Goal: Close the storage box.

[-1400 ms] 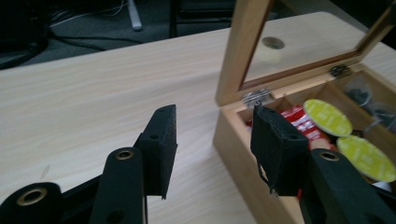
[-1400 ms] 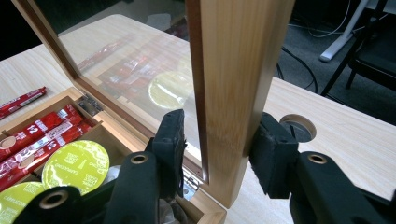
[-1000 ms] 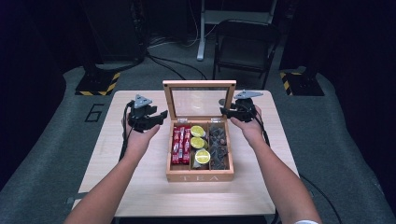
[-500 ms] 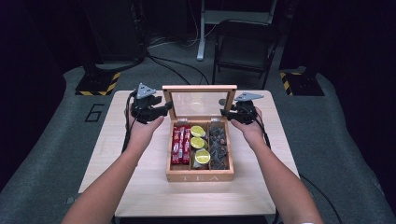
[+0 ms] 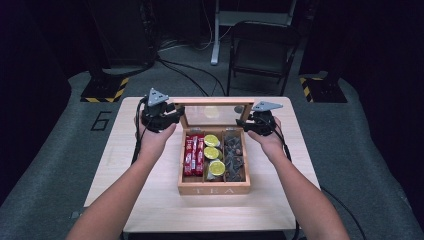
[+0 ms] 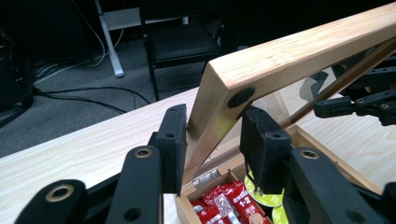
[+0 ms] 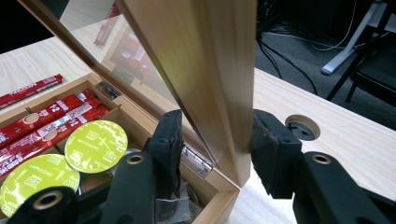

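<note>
Here the wooden tea box (image 5: pixel 214 189) sits at mid-table (image 5: pixel 150 210), its glass-paned lid (image 5: pixel 210 114) raised nearly upright at the far side. Left compartment: red stick packets (image 5: pixel 194 155). Middle compartment: yellow-green capsules (image 5: pixel 212 153). Right compartment: dark wrapped pieces (image 5: pixel 233 154). The left gripper (image 6: pixel 212 140) straddles the lid's left frame edge; its jaws have just been closing, one pad touching the wood and the other slightly off it. The right gripper (image 7: pixel 215 154) brackets the lid's right edge, its jaws narrow around the frame; whether the pads press it cannot be told.
</note>
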Action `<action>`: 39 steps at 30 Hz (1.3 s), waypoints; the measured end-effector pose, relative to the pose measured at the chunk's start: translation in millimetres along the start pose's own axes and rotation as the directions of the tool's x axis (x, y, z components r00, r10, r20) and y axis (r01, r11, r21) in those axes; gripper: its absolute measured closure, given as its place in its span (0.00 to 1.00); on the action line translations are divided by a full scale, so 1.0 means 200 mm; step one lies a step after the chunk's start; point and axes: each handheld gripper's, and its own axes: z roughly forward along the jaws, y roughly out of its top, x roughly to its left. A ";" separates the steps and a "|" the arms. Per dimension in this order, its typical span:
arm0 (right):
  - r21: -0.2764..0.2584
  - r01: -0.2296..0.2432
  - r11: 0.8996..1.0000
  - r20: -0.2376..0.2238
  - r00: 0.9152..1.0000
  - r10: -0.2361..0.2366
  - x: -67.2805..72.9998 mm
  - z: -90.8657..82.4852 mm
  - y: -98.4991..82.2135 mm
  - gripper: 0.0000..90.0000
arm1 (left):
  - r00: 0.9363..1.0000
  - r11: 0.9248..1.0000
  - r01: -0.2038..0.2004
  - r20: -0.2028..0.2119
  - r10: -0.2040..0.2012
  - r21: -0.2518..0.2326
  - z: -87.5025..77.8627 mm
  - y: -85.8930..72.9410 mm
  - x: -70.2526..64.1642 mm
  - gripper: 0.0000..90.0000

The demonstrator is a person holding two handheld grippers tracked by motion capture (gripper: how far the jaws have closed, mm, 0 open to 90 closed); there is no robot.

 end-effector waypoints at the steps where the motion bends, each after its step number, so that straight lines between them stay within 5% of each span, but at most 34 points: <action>1: -0.003 -0.002 1.000 -0.003 1.000 0.002 0.00 0.00 0.00 0.61 | 1.000 1.000 0.000 0.004 0.000 0.000 0.00 0.00 0.00 0.69; 11: 0.004 0.024 1.000 0.007 1.000 -0.024 0.02 -0.04 -0.03 0.55 | 1.000 1.000 -0.027 0.006 0.027 -0.004 -0.04 -0.05 -0.03 0.70; 19: 0.001 -0.001 1.000 -0.018 1.000 0.001 0.05 -0.10 -0.04 0.50 | 0.999 0.999 -0.046 0.012 0.046 0.011 -0.07 -0.08 -0.05 0.70; 39: -0.018 0.019 1.000 -0.061 0.998 -0.020 0.18 -0.34 -0.06 0.50 | 0.997 0.998 -0.058 0.049 0.057 0.009 -0.15 -0.22 -0.10 0.68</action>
